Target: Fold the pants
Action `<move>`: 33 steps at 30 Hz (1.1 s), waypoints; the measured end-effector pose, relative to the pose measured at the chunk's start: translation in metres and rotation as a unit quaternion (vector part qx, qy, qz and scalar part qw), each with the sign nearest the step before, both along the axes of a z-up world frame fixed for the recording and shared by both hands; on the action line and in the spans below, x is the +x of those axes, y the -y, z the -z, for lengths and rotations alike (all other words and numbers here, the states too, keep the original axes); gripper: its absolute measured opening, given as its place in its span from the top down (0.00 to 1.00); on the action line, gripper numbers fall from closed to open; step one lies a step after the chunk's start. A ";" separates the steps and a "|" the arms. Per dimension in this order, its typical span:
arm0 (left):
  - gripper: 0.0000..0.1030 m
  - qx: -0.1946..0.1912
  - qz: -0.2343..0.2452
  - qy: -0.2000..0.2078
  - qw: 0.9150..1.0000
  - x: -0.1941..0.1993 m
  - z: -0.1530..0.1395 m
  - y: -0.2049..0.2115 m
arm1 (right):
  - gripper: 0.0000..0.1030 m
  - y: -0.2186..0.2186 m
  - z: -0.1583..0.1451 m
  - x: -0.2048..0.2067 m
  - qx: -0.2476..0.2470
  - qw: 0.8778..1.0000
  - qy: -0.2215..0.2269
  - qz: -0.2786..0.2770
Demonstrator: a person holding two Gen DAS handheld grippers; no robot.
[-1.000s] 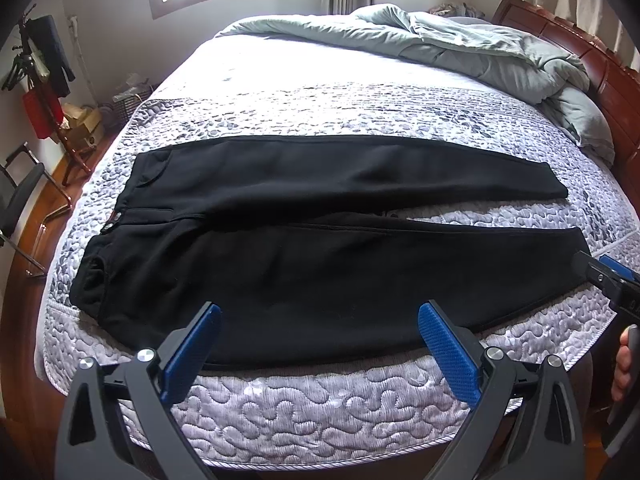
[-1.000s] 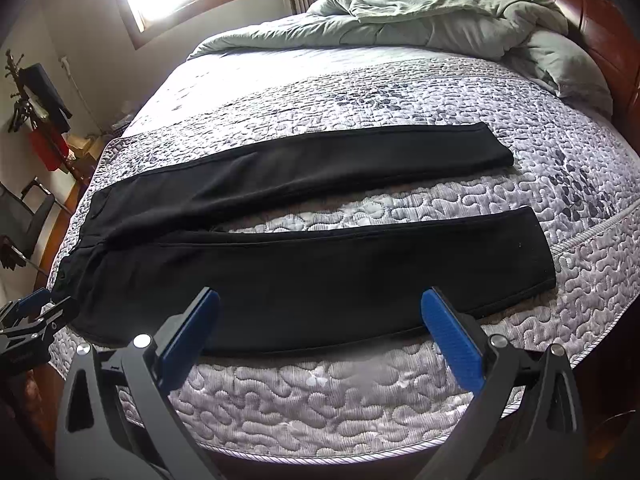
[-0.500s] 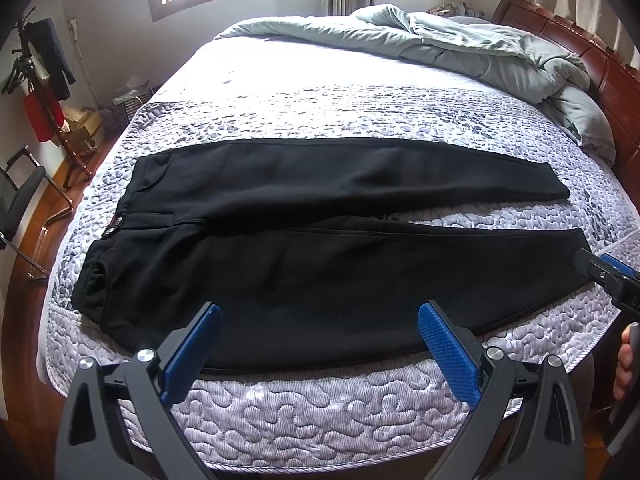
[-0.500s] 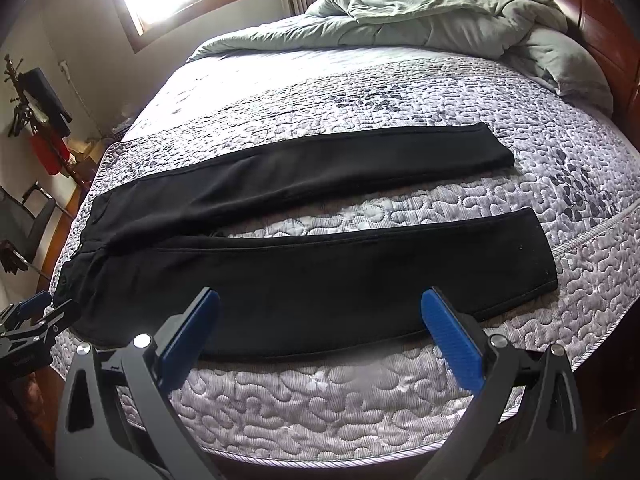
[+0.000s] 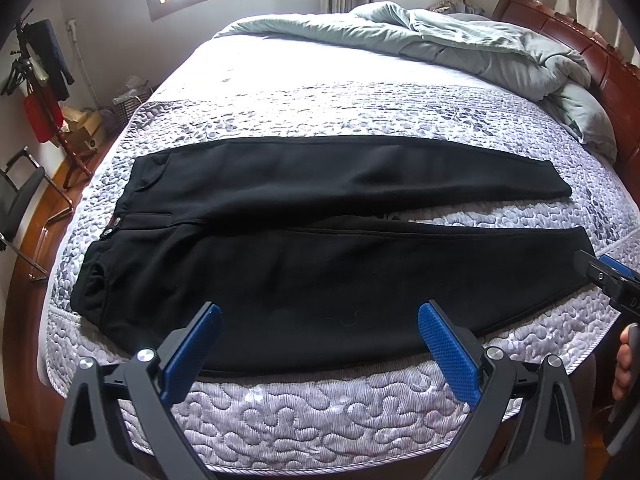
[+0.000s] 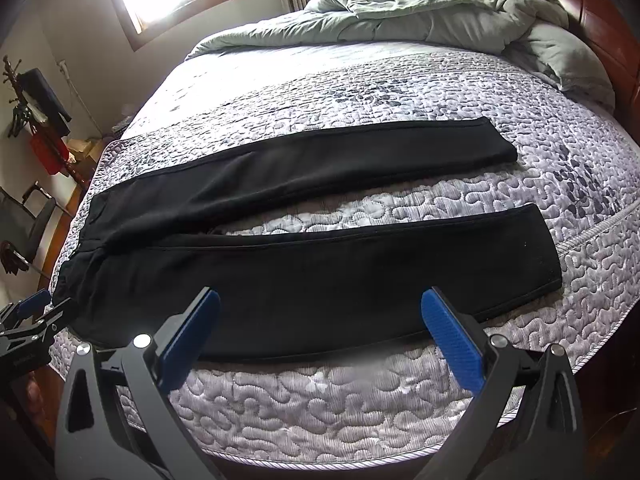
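Black pants (image 5: pixel 320 248) lie spread flat across the quilted bed (image 5: pixel 320 412), waistband toward the chair (image 5: pixel 20 204) side, both legs stretched toward the wooden headboard (image 5: pixel 580 48) and parted in a narrow V. The left gripper (image 5: pixel 320 344) hovers just off the bed's near edge, jaws spread wide, holding nothing. The right gripper (image 6: pixel 320 336) hangs off the same edge nearer the leg cuffs, jaws likewise wide apart and empty. A rumpled grey-green duvet (image 6: pixel 420 16) is heaped on the bed's far side.
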State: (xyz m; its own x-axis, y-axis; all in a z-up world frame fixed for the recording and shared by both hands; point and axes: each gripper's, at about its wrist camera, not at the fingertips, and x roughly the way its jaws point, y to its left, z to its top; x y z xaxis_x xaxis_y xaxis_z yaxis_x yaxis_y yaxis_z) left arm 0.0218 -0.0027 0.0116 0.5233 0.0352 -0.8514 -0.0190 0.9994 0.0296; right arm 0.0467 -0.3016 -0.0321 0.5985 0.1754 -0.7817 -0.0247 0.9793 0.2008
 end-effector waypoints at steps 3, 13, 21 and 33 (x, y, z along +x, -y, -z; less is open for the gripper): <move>0.04 0.001 0.000 -0.002 1.000 0.002 0.001 0.001 | 0.03 0.001 0.002 0.002 0.001 1.000 -0.002 0.001; 0.04 0.008 0.009 -0.018 1.000 0.017 0.014 0.005 | 0.03 0.011 0.012 0.018 0.010 1.000 -0.009 -0.014; 0.04 -0.012 0.042 -0.015 0.999 0.102 0.035 0.005 | 0.03 0.112 0.017 0.127 0.003 0.999 -0.024 0.032; 0.04 -0.018 0.112 -0.033 0.993 0.251 0.062 0.041 | 0.03 0.246 0.097 0.293 -0.016 0.992 -0.117 0.055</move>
State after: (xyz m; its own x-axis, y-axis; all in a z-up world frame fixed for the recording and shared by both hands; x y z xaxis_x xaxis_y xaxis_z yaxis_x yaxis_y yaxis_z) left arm 0.2725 -0.0435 -0.0505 0.4577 -0.1075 -0.8826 0.2052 0.9786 -0.0128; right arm 0.3395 -0.5480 -0.1289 0.4151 0.0919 -0.9051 0.1259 0.9795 0.1572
